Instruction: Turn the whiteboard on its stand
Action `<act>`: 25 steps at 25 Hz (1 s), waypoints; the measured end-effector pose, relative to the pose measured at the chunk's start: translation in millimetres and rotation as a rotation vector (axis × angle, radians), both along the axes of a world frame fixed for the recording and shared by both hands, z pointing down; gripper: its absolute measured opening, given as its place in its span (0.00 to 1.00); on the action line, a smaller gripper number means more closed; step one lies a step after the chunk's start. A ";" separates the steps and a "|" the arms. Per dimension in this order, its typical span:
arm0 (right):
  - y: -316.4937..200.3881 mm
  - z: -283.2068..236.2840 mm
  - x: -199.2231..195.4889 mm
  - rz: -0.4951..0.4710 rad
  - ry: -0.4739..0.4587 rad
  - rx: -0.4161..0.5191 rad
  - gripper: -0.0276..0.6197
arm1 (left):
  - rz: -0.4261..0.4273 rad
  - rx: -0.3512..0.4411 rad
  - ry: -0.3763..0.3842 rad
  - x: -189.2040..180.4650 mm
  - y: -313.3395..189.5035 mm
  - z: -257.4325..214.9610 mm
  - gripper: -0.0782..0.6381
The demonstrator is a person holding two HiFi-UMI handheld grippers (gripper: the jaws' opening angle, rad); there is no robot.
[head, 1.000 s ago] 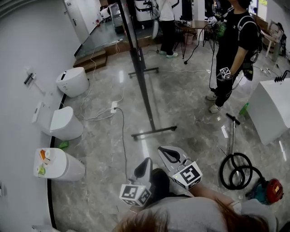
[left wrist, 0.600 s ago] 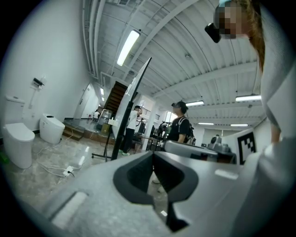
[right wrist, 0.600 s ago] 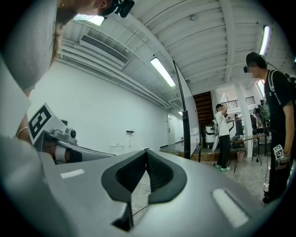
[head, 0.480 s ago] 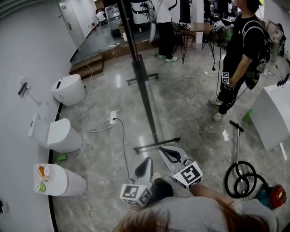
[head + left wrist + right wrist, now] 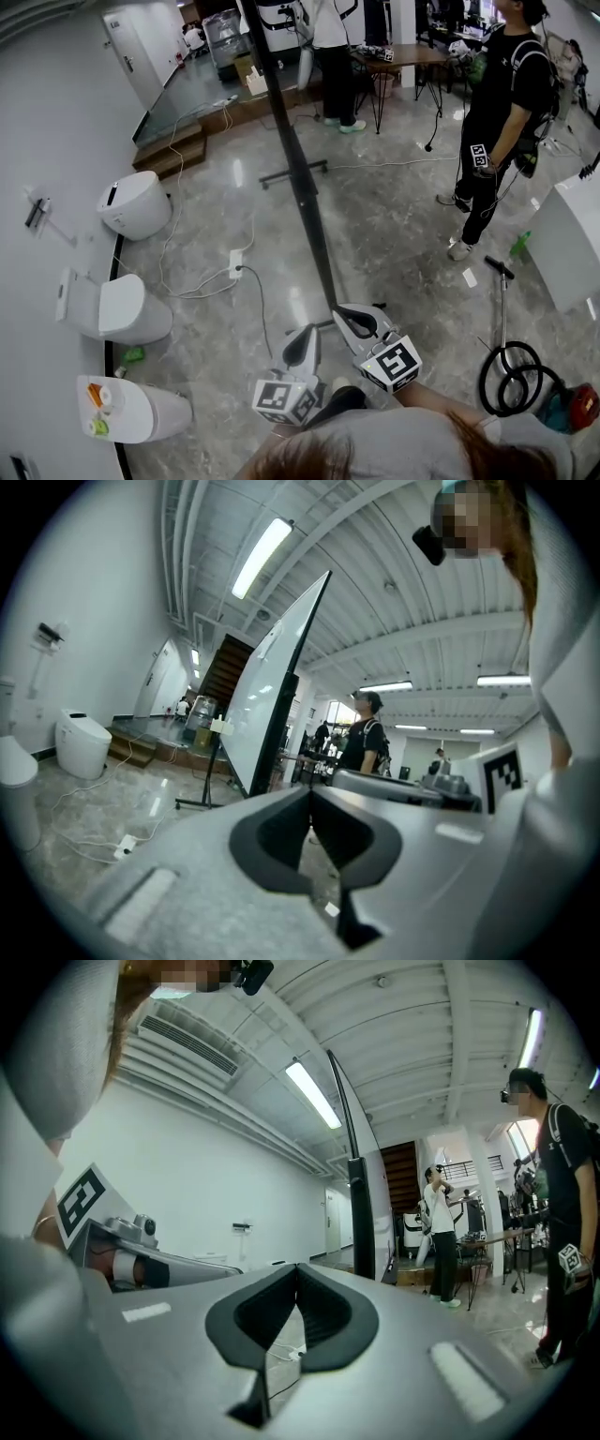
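Whiteboard (image 5: 298, 178) stands edge-on on the floor, much nearer than a moment ago, its foot now right by the right gripper (image 5: 349, 317). The left gripper (image 5: 305, 333) and the right both have jaws pressed together, holding nothing. Bare floor lies to its right and a cable (image 5: 255, 305) to its left.

right gripper (image 5: 297, 1275): jaws together, nothing between | whiteboard (image 5: 357, 1213): edge-on, upright, past the jaw tips | person in black (image 5: 562, 1194): standing, far right | person in white top (image 5: 439, 1227): beyond whiteboard
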State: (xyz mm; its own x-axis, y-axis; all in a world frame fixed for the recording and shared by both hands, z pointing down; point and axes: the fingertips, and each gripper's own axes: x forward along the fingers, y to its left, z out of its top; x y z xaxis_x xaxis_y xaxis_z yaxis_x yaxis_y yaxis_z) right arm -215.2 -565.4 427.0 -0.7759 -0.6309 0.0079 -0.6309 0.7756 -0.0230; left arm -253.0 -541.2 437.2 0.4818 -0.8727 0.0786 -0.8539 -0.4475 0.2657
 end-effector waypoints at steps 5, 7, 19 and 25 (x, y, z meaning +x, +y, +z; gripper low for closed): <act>-37.2 2.6 -10.7 0.027 0.001 -0.013 0.04 | 0.029 -0.012 -0.001 -9.1 -37.7 3.9 0.10; -48.5 1.0 -13.2 0.038 0.008 -0.010 0.04 | 0.039 -0.013 0.000 -9.5 -49.4 3.5 0.10; -111.9 -19.8 -17.9 0.037 -0.016 0.024 0.22 | -0.010 -0.011 0.013 -10.7 -85.8 -0.4 0.10; -170.2 -39.4 -41.6 0.097 -0.031 0.077 0.51 | -0.056 -0.015 0.018 -25.8 -88.2 3.0 0.10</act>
